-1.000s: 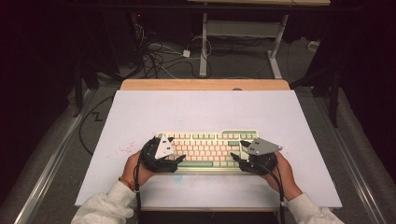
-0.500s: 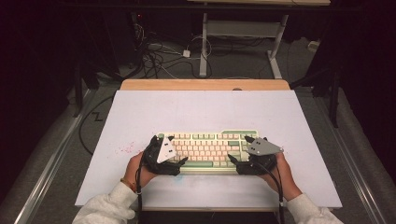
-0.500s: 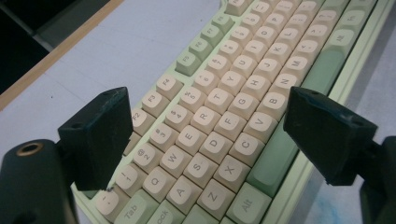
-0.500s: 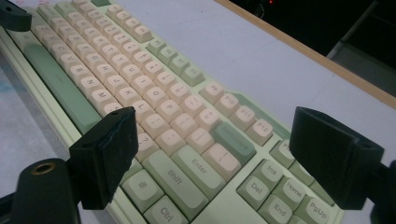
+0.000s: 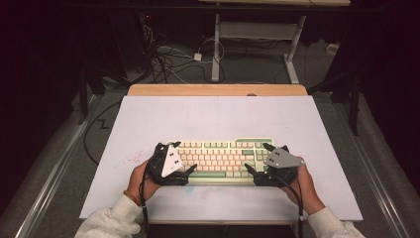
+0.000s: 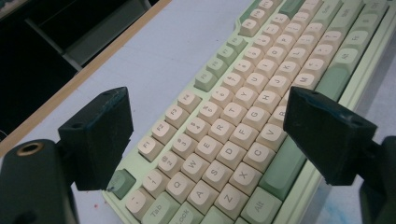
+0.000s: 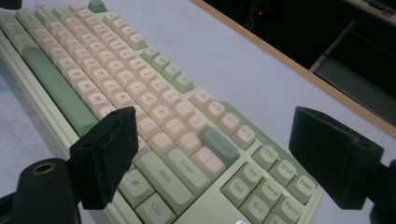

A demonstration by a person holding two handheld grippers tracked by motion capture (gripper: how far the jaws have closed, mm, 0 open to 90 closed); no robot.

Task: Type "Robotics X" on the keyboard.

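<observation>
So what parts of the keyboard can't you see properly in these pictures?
- High view: the keyboard's two ends lie under the left gripper and right gripper; key letters are too small to read.
- Left gripper view: the near bottom-row keys are cut off by the picture's lower edge; the black jaws cover some keys.
- Right gripper view: the far-left keys are too blurred to read; one jaw hides keys beside Shift.

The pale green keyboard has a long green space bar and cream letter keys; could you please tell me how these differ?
The long green space bar is one wide sage-green strip, while the cream letter keys are small and squarish. The space bar bears no legend that I can read; the letter keys carry printed characters. The space bar lies along the pale green keyboard's near edge; the letter keys fill the rows behind it. Both are rounded, matt keycaps.
</observation>
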